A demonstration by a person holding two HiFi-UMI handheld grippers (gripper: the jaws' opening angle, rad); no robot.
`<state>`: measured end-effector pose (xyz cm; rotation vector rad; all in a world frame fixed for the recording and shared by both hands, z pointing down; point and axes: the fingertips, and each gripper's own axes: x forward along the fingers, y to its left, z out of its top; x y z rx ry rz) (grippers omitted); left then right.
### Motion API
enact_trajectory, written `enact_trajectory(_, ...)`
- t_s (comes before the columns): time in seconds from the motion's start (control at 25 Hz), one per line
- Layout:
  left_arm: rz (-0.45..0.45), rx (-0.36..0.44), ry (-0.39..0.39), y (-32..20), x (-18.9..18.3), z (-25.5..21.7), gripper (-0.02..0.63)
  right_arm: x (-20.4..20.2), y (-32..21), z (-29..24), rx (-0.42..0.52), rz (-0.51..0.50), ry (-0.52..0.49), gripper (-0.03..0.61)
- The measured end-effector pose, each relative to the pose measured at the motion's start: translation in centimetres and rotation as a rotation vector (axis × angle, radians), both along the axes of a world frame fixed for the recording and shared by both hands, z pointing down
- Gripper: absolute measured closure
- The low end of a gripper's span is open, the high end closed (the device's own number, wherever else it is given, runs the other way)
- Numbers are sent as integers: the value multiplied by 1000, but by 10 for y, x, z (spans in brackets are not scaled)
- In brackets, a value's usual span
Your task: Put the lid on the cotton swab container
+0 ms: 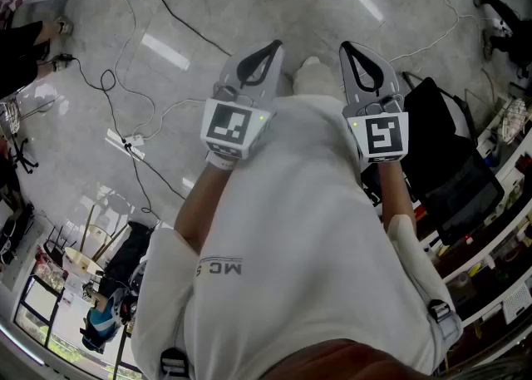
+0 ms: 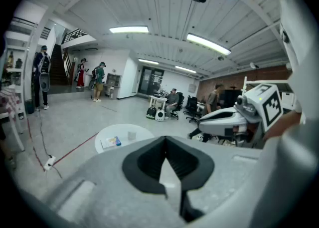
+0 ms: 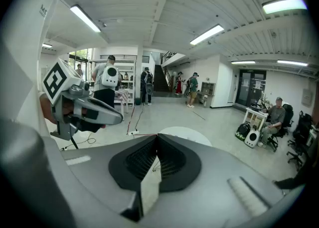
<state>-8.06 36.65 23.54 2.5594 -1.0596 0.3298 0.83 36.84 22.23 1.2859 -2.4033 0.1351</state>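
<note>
left gripper (image 1: 266,52): jaws together, empty, idling at chest
right gripper (image 1: 352,52): same, closed on nothing
tabletop (image 2: 142,133): well ahead, so nothing started yet, I'd guess

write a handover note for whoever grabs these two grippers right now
Left gripper: fingers shut, empty.
Right gripper: same.
Both held up at the person's chest.
Round white table ahead carries a small pale container and a flat colourful item; too small to tell if that is the swab container, and no lid can be made out.
Nothing done; find container and lid, then fit the lid.
</note>
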Motion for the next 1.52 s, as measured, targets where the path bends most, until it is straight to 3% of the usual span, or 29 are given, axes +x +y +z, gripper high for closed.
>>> enact_trajectory(0.32, 2, 30, -24, 44, 15, -25, 615, 13, 56, -25, 34, -38, 73, 578)
enact_trajectory(0.48, -5, 23, -37, 60, 40, -26, 615, 49, 75, -36, 82, 16, -9, 580)
enact_trajectory(0.72, 24, 43, -62, 71, 103, -34, 614, 111, 91, -33, 41, 72, -84, 580)
enact_trajectory(0.96, 12, 77, -119, 64, 127, -38, 615, 134, 83, -22, 17, 62, -170, 580)
enact_trajectory(1.24, -30, 34, -135, 54, 141, -24, 614, 138, 68, -28, 42, 31, -232, 580)
enact_trajectory(1.52, -16, 11, -137, -6, 146, -17, 615, 132, 9, -16, -22, 22, -257, 580)
